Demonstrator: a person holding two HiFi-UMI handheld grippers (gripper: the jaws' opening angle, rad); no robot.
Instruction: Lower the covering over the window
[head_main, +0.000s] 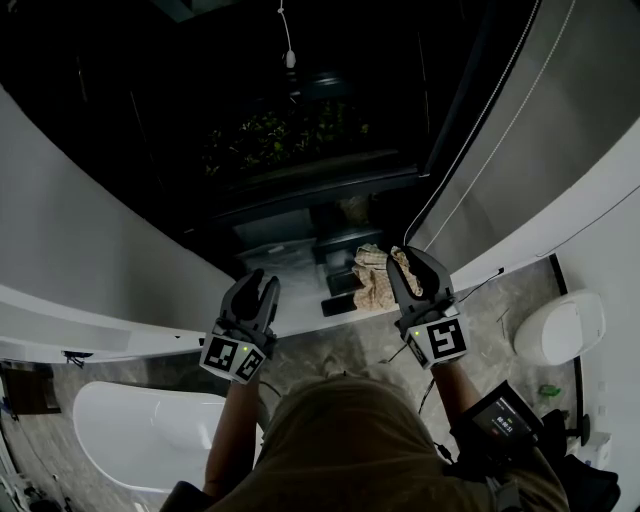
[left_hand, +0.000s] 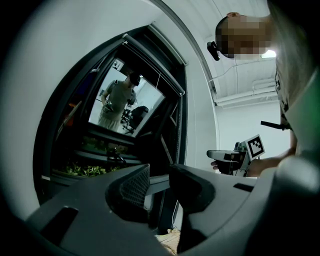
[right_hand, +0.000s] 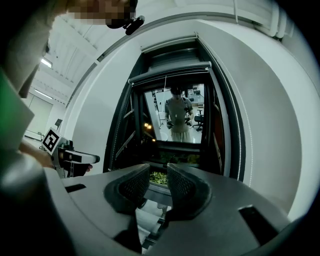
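Observation:
The window is dark and uncovered, and its pane mirrors the person. The blind sits rolled up in its housing at the top of the frame, also seen in the left gripper view. A thin pull cord with a white knob hangs at the pane's middle. A bead chain runs down the right side. My left gripper and right gripper are held level before the sill, both open with nothing between the jaws, apart from cord and chain.
On the sill lie a crumpled beige cloth, a dark flat object and a clear box. Green plants show beyond the glass. A white rounded fixture stands at right, a white basin at lower left.

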